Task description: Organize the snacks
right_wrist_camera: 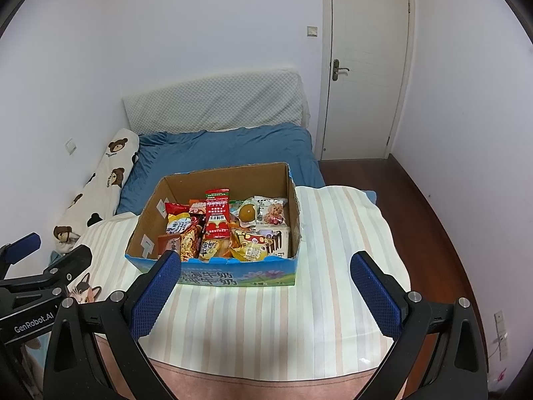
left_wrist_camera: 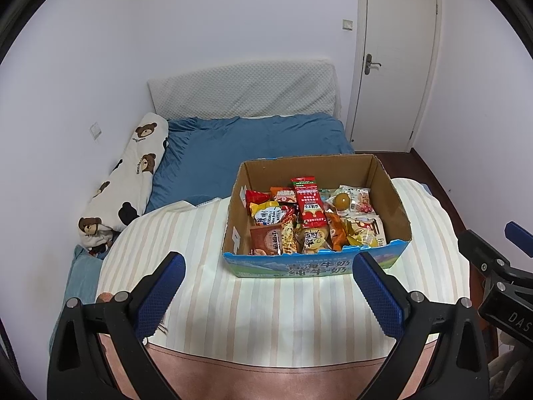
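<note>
A cardboard box with a blue printed front stands on a striped cloth over the bed; it also shows in the right wrist view. It holds several snack packets, with a tall red packet on top. My left gripper is open and empty, hovering in front of the box. My right gripper is open and empty, also in front of the box. Each gripper shows at the edge of the other's view: the right one, the left one.
The striped cloth covers the near bed. A blue sheet, a bear-print pillow at the left wall and a white headboard cushion lie behind. A closed door and dark wood floor are right.
</note>
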Available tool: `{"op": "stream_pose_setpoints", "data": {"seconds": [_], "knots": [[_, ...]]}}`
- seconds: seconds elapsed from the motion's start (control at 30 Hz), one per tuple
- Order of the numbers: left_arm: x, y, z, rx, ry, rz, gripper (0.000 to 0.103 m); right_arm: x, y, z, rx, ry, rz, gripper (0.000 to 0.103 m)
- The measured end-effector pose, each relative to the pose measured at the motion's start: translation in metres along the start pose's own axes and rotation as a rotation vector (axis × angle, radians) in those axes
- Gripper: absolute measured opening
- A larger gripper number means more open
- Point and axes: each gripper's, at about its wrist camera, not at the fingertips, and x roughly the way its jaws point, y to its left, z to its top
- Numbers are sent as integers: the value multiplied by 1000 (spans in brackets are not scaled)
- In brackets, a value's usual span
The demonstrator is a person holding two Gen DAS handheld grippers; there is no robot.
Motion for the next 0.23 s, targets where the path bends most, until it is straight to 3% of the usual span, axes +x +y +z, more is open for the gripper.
{"op": "stream_pose_setpoints", "data": {"seconds": [0.23], "knots": [[0,1,0,1,-2,1,103,1,-1,0,-2,-3,-1,103]]}}
